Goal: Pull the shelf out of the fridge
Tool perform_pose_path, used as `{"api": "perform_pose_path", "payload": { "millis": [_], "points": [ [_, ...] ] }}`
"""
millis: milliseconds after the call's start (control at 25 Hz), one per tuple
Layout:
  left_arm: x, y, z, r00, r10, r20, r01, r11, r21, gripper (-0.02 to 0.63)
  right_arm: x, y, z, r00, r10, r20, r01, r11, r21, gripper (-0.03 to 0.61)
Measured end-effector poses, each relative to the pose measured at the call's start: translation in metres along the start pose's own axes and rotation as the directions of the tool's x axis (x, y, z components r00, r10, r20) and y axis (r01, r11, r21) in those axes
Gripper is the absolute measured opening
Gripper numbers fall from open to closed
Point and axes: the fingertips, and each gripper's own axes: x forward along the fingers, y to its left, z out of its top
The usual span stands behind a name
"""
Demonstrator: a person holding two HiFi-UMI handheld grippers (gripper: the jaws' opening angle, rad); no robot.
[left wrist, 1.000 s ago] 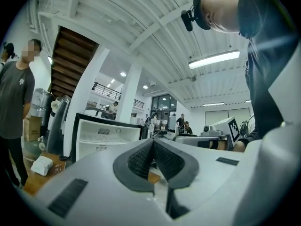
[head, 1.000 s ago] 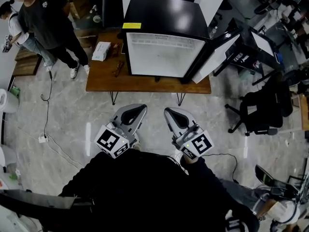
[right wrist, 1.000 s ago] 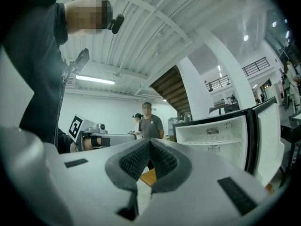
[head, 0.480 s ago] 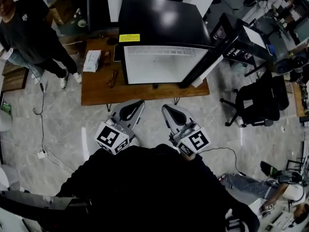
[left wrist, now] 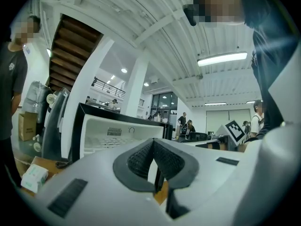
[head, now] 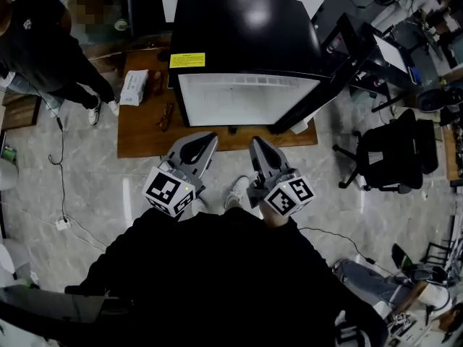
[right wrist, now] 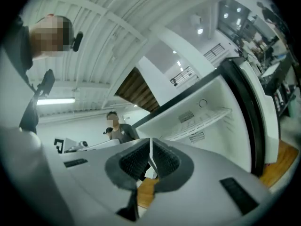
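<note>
A black mini fridge [head: 246,35] stands on a low wooden table [head: 137,139], its door [head: 325,78] swung open to the right. Inside its white cavity a white wire shelf [right wrist: 202,121] lies level; the left gripper view shows the shelf [left wrist: 101,142] too. My left gripper [head: 201,142] is shut and empty, held just short of the table's front edge. Beside it my right gripper [head: 257,144] is also shut with nothing in it. Both point at the fridge opening from a distance. Up close, the left gripper [left wrist: 153,147] and right gripper [right wrist: 150,159] have their pads pressed together.
A tissue box [head: 134,87] and a pair of glasses [head: 166,116] lie on the table left of the fridge. A person in black [head: 51,49] stands at the far left. A black office chair [head: 394,157] is on the right. A cable [head: 61,172] runs across the floor.
The fridge and table have come nearer to me and both grippers now reach up to the table's front edge. The grippers stay shut. The person at the left has shifted further left.
</note>
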Motion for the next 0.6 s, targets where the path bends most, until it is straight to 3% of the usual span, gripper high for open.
{"api": "perform_pose_path", "payload": {
  "millis": [160, 280, 360, 480, 520, 600],
  "points": [
    [0.033, 0.022, -0.002, 0.998, 0.070, -0.004, -0.070, 0.998, 0.007, 0.006, 0.033, -0.052, 0.006, 0.998, -0.044, 0.036, 0.036, 0.981, 0.189, 0.021],
    [0.059, 0.038, -0.005, 0.996, 0.090, 0.007, -0.090, 0.996, 0.008, 0.006, 0.066, -0.084, 0.002, 0.998, -0.063, 0.022, 0.052, 0.942, 0.330, 0.136],
    [0.075, 0.046, -0.008, 0.996, 0.092, 0.009, -0.092, 0.996, 0.021, 0.006, 0.085, -0.103, -0.002, 0.996, -0.082, 0.025, 0.062, 0.890, 0.451, 0.167],
    [0.096, 0.061, -0.015, 0.992, 0.128, -0.006, -0.127, 0.991, 0.027, 0.006, 0.107, -0.133, -0.013, 0.989, -0.142, 0.032, 0.090, 0.770, 0.632, 0.210],
    [0.102, 0.065, -0.018, 0.990, 0.139, -0.011, -0.138, 0.990, 0.026, 0.006, 0.114, -0.142, -0.018, 0.986, -0.166, 0.033, 0.100, 0.730, 0.677, 0.230],
    [0.111, 0.073, -0.023, 0.987, 0.161, -0.023, -0.160, 0.987, 0.023, 0.006, 0.130, -0.157, -0.020, 0.981, -0.183, 0.060, 0.082, 0.679, 0.730, 0.279]
  ]
}}
